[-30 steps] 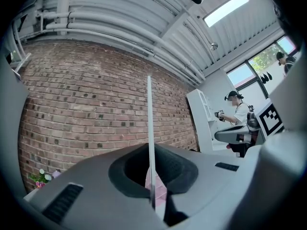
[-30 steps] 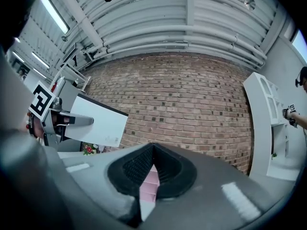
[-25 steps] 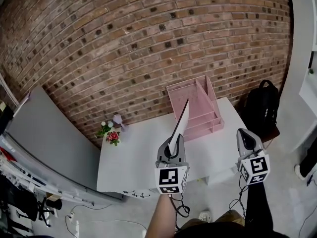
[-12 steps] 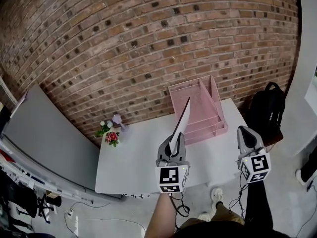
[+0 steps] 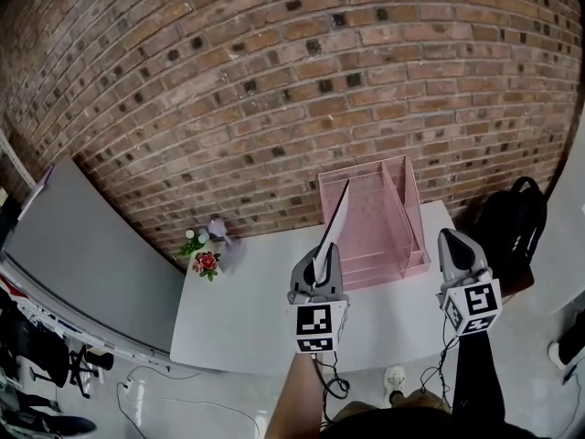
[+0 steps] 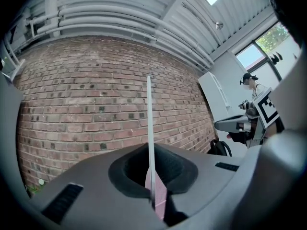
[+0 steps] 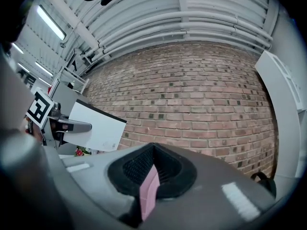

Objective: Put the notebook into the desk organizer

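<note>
Both point forward, side by side: left gripper (image 5: 317, 256) clamped tight on the notebook (image 5: 335, 225), right gripper (image 5: 454, 242) pinched closed, empty.

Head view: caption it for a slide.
Left gripper holds a white notebook upright before the pink desk organizer on a white table; right gripper empty.

Soft, even daylight is washing over the brick wall (image 5: 274, 80), keeping it bright and sharp in the head view. Below the wall, the white table (image 5: 247, 309) is carrying only faint shadows. Fisheye distortion is bending the wall's courses into arcs, and dark vignetting is closing in on all 4 corners. Right of the wall, a window (image 6: 261, 47) is blowing out. Up and left of the wall, 1 strip light (image 7: 50, 23) is glaring. Against the wall, the notebook (image 7: 96, 126) is shining white. Below it, the left gripper (image 6: 151, 176) and right gripper (image 7: 151, 176) are sitting blurred.
</note>
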The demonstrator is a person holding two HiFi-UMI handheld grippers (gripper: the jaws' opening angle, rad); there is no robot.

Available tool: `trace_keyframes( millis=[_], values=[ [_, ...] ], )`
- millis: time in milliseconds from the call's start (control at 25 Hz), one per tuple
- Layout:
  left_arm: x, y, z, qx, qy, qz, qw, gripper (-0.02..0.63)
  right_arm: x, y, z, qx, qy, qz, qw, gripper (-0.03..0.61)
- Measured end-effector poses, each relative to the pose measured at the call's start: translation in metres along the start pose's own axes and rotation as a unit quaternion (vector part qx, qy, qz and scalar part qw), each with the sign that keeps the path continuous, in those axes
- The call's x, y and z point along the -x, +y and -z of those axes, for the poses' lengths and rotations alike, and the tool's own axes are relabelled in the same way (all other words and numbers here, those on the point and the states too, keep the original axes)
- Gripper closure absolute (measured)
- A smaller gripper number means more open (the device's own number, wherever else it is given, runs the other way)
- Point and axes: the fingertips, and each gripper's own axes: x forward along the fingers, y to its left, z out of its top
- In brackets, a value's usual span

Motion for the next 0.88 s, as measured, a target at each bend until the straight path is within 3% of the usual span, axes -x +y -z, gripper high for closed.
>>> trace_keyframes(
  millis=[160,400,640,880],
  values=[
    [-0.040,0.005,0.001,-0.010,0.007,-0.016,0.9998,0.598,-0.035,-0.024,0.009,0.001,0.004,-0.016,1.000,0.578],
    [-0.094,0.002,0.032,-0.047,0.071,-0.019,0.9962,0.598,-0.079,-0.049,0.025,0.000,0.013,-0.043,0.999,0.578],
    [-0.128,0.001,0.049,-0.077,0.094,-0.032,0.9921,0.598,-0.105,-0.069,0.043,-0.010,0.016,-0.060,0.998,0.578],
    [-0.154,0.009,0.071,-0.145,0.150,-0.065,0.9759,0.598,-0.122,-0.086,0.055,-0.035,0.016,-0.069,0.997,0.578]
  ],
)
